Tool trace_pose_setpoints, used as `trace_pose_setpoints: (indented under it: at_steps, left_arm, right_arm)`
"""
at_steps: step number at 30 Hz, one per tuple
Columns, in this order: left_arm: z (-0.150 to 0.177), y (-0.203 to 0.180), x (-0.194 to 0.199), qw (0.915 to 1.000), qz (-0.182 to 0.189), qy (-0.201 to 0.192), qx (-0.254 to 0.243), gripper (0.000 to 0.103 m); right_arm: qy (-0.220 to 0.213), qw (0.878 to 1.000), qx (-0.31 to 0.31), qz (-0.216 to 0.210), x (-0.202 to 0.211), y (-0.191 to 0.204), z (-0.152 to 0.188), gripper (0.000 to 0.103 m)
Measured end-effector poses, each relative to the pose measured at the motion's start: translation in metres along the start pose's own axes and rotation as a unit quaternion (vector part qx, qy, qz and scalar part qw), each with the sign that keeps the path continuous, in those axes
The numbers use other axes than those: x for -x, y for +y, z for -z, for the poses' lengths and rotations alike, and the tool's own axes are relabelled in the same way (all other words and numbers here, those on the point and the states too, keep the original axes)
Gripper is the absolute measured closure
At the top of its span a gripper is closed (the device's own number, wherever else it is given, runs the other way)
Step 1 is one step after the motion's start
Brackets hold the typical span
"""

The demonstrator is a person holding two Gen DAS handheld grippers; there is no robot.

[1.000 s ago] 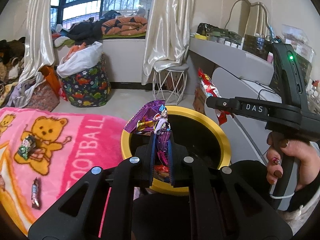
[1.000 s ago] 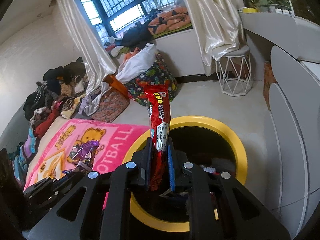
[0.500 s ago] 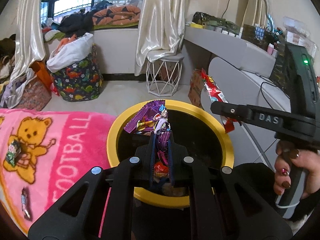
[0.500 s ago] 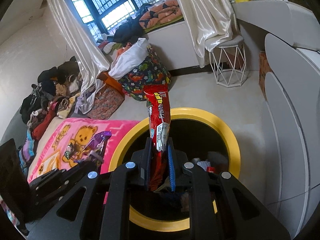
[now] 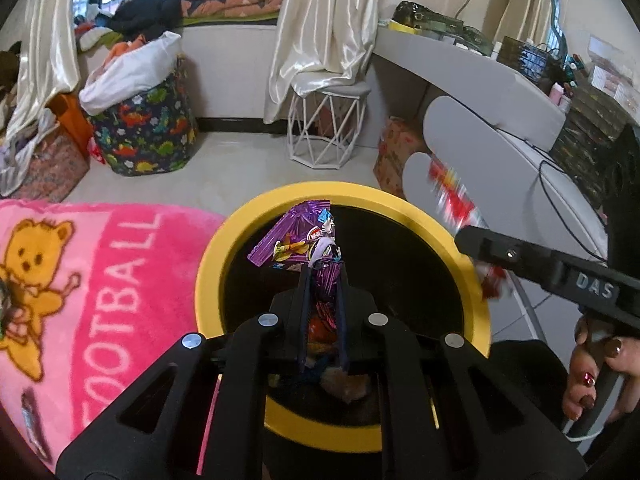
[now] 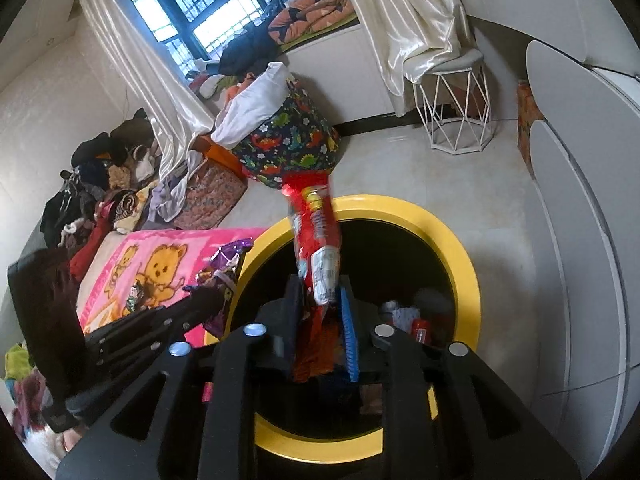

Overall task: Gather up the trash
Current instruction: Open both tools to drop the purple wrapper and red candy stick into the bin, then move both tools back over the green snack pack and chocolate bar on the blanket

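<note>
Left wrist view — red wrapper [image 5: 454, 196] motion-blurred beside right hand-held gripper [image 5: 480, 240].

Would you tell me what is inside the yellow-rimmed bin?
The yellow-rimmed bin holds a few crumpled scraps, white and red. Its near floor is hidden behind the right hand-held gripper and red wrapper.

A crumpled purple wrapper [image 5: 308, 240] stands upright at frame centre over the yellow-rimmed black bin [image 5: 400, 208], while a red wrapper [image 6: 316, 240] tilts above its rim.
</note>
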State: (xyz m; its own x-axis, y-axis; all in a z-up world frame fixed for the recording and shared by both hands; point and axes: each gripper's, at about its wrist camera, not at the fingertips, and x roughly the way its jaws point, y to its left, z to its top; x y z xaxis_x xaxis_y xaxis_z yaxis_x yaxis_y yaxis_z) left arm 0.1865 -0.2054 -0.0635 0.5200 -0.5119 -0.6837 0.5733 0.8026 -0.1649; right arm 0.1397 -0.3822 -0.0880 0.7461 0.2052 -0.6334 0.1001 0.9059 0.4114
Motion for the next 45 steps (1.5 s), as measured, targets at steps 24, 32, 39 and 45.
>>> trace_pose_setpoints:
  at_steps: [24, 32, 39, 45]
  left_arm:
    - [-0.001, -0.001, 0.045, 0.9963, -0.06, -0.06, 0.015, 0.01]
    - [0.004, 0.007, 0.064, 0.9941, -0.071, -0.079, 0.023, 0.01]
    - [0.01, 0.017, 0.082, 0.9904, -0.096, -0.097, 0.023, 0.01]
    - [0.018, 0.036, 0.099, 0.9862, -0.119, -0.109, 0.034, 0.01]
  right_arm:
    - [-0.074, 0.995, -0.011, 0.062, 0.024, -0.005, -0.002, 0.017]
    - [-0.084, 0.994, 0.012, 0.063, 0.028, 0.012, -0.001, 0.015]
    - [-0.089, 0.994, 0.036, 0.053, 0.029, 0.031, 0.003, 0.014]
    - [-0.09, 0.994, 0.056, 0.04, 0.028, 0.053, 0.009, 0.012]
